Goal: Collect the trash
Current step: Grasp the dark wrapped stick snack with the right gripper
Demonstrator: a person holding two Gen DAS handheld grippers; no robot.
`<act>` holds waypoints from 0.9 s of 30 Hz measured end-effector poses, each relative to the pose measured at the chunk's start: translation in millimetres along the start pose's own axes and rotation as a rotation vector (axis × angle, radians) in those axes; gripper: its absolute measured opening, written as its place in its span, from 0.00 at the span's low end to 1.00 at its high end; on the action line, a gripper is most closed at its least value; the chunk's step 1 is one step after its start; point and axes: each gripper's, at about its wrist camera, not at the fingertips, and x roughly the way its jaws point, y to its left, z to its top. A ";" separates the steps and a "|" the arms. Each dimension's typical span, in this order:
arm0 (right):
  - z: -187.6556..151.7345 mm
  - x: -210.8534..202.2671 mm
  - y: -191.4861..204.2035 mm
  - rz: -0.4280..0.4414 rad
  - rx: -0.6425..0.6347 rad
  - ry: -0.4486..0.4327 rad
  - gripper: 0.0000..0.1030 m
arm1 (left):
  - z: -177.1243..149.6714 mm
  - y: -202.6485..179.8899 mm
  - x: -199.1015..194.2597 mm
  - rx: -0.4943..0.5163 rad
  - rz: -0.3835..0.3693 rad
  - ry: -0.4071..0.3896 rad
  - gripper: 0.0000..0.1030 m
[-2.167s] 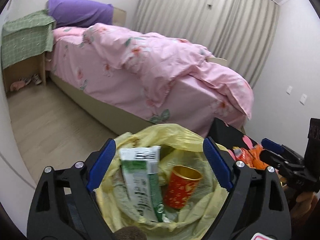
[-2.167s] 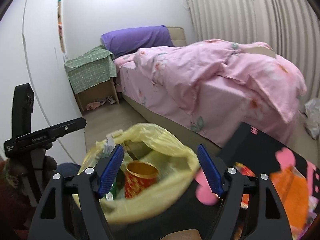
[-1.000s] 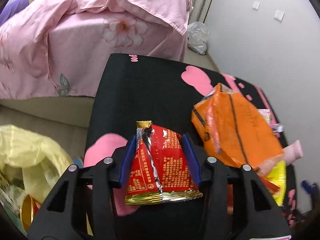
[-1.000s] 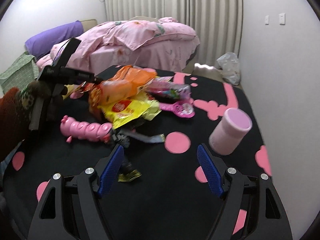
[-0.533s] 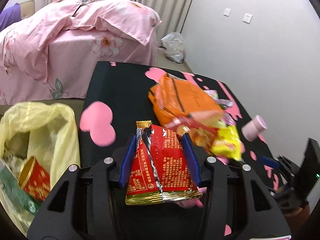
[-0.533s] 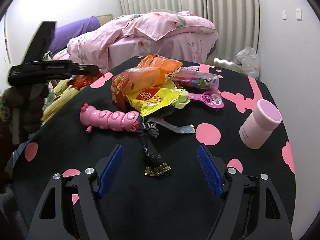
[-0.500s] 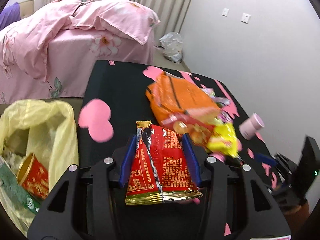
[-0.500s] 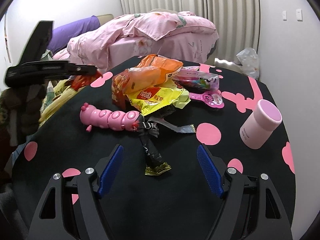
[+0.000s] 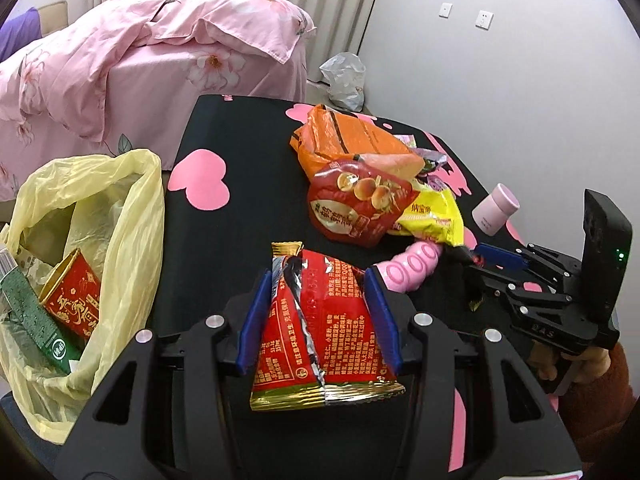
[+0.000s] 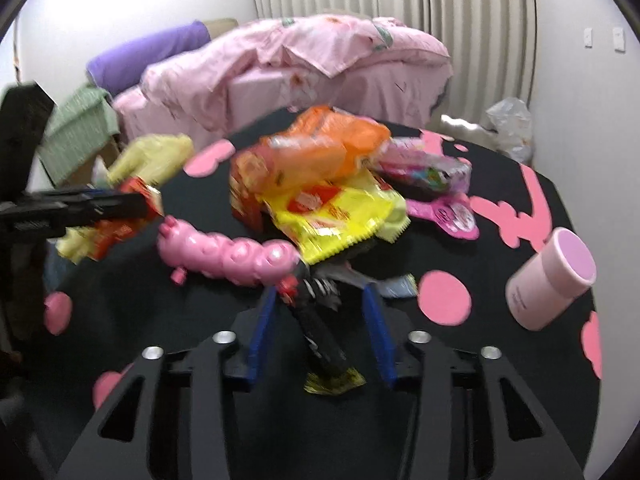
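My left gripper point(image 9: 316, 320) is shut on a red foil snack wrapper point(image 9: 320, 336) and holds it above the black table point(image 9: 248, 148), to the right of the open yellow trash bag point(image 9: 132, 216). The bag holds a red cup point(image 9: 72, 300) and a green carton point(image 9: 32, 316). My right gripper point(image 10: 320, 328) is half closed around a thin black wrapper point(image 10: 324, 340) lying on the table; its blue fingers point(image 10: 262, 332) stand either side of it with gaps. The right gripper also shows in the left wrist view point(image 9: 496, 264).
A pile of wrappers lies mid-table: orange bag point(image 10: 320, 148), yellow bag point(image 10: 336, 212), red bag point(image 9: 356, 204). A pink caterpillar toy point(image 10: 228, 256) lies before it. A pink cup point(image 10: 552, 284) stands at the right. A pink bed point(image 9: 140, 60) is behind.
My right gripper has moved forward and down over the black wrapper and its jaws have narrowed. My left gripper keeps its hold on the red wrapper, and its view has turned slightly.
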 end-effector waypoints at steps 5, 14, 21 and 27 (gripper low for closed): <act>-20.0 -17.8 -26.6 -0.029 0.092 0.003 0.19 | -3.8 1.1 0.4 -0.009 -0.006 0.006 0.43; -51.5 -37.5 -44.6 -0.108 0.144 -0.024 0.18 | -10.0 -1.6 -3.1 -0.022 -0.059 -0.032 0.43; -72.2 -50.5 -52.2 -0.038 0.205 0.013 0.19 | -9.9 -4.7 -10.5 -0.007 -0.059 -0.052 0.43; -77.3 -53.2 -36.1 -0.040 0.160 0.038 0.19 | -12.6 -1.1 -7.5 -0.016 -0.049 -0.038 0.43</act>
